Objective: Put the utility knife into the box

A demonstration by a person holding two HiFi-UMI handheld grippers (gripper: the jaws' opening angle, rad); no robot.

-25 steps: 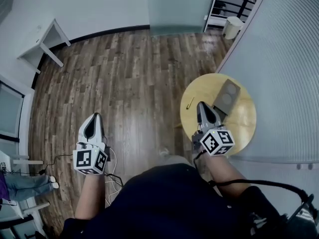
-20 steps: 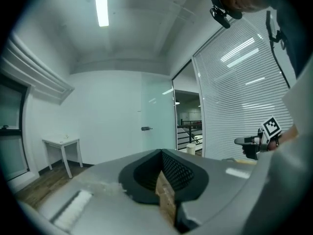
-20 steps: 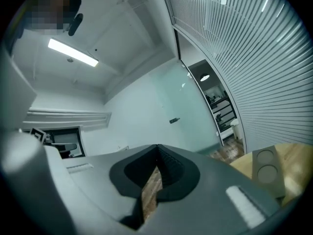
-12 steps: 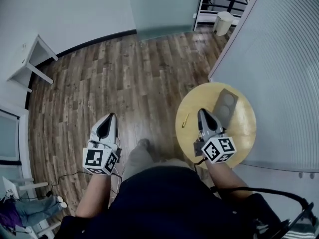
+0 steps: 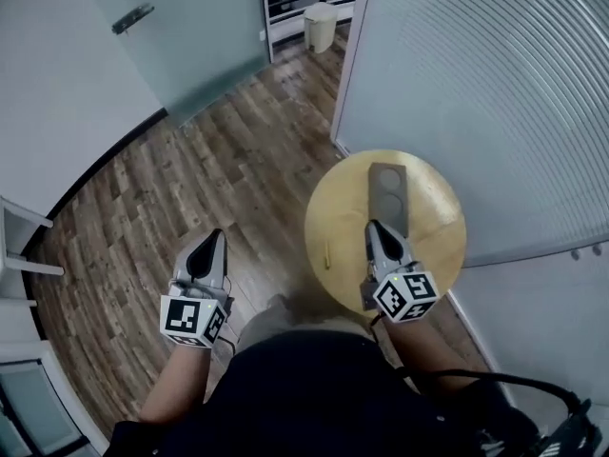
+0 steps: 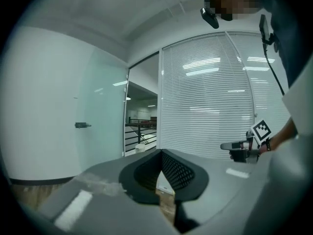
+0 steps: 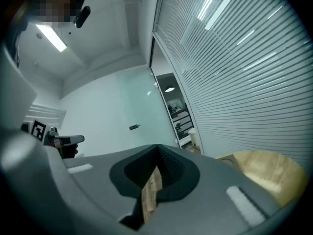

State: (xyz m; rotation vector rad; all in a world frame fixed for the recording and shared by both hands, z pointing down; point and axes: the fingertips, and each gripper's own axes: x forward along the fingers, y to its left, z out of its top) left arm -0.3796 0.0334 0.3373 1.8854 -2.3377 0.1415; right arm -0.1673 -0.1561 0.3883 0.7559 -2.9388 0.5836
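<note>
Your left tongs point(image 5: 213, 238) and right tongs point(image 5: 375, 228) are both clenched with nothing in them. The right tongs hover over the round worktop point(image 5: 433, 222), with the box point(image 5: 387, 194) just ahead and the utility knife point(image 5: 327, 253) off to their left.

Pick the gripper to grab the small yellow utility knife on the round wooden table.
Right. The right gripper hangs over the round wooden table, nearer the small yellow utility knife; the left gripper is over the floor.
</note>
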